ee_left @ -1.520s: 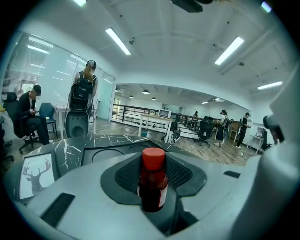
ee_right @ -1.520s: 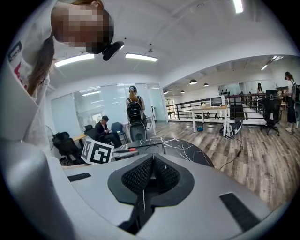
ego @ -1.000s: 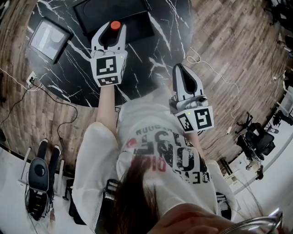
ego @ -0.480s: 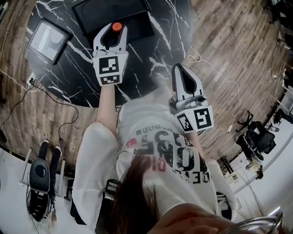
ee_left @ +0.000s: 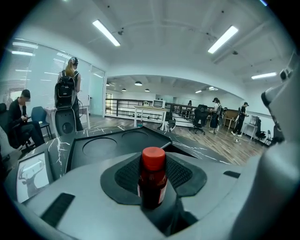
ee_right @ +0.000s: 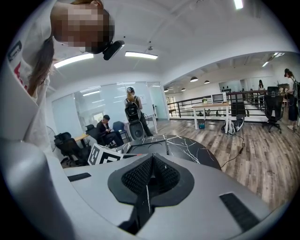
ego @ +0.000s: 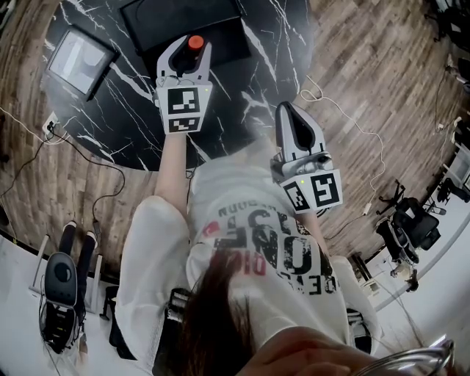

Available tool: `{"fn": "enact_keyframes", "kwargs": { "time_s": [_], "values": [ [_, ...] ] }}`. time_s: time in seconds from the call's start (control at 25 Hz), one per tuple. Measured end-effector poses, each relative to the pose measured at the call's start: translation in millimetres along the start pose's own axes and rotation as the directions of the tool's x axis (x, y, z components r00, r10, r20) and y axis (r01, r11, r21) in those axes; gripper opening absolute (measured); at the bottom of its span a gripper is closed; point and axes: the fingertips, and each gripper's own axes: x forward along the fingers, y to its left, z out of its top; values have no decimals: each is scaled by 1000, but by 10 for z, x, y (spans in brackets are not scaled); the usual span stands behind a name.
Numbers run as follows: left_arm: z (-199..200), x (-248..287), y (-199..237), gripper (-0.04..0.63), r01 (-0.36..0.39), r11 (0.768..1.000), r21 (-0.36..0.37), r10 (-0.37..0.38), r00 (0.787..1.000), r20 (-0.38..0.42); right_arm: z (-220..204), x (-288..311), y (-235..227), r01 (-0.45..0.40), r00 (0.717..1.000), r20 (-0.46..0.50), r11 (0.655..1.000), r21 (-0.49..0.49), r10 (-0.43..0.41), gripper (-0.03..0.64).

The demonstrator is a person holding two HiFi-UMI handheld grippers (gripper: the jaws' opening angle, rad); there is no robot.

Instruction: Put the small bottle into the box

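Observation:
My left gripper [ego: 189, 53] is shut on a small dark bottle with a red cap [ee_left: 152, 176], which stands upright between the jaws; its cap [ego: 194, 42] shows in the head view. The gripper hovers over the near edge of the black box [ego: 180, 22] on the black marble table [ego: 110, 103]. In the left gripper view the box [ee_left: 112, 145] lies just ahead with two round hollows. My right gripper [ego: 294, 125] hangs at the table's near right edge, shut with nothing in it; its pads [ee_right: 149, 176] meet.
A framed picture [ego: 79, 60] lies at the table's left. Cables [ego: 345, 117] trail over the wooden floor to the right. A speaker [ego: 62, 283] stands on the floor at lower left. People sit and stand in the office behind the table.
The left gripper with the bottle has shifted a little to the right and farther over the box. The right gripper has stayed still.

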Motion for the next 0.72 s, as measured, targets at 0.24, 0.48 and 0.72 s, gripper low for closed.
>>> {"fn": "enact_keyframes", "kwargs": {
  "time_s": [0.24, 0.48, 0.72],
  "values": [
    [1, -8, -25, 146, -1, 1000, 8, 1, 1000, 5, 13, 18, 16, -7, 1000, 1, 1000, 1, 7, 2],
    [-26, -32, -11, 146, -7, 1000, 6, 7, 999, -31, 9, 3, 12, -1, 1000, 3, 1000, 5, 1, 2],
    [-108, -111, -17, 147, -8, 1000, 12, 9, 997, -80, 15, -1, 2, -3, 1000, 4, 1000, 6, 3, 3]
  ]
}}
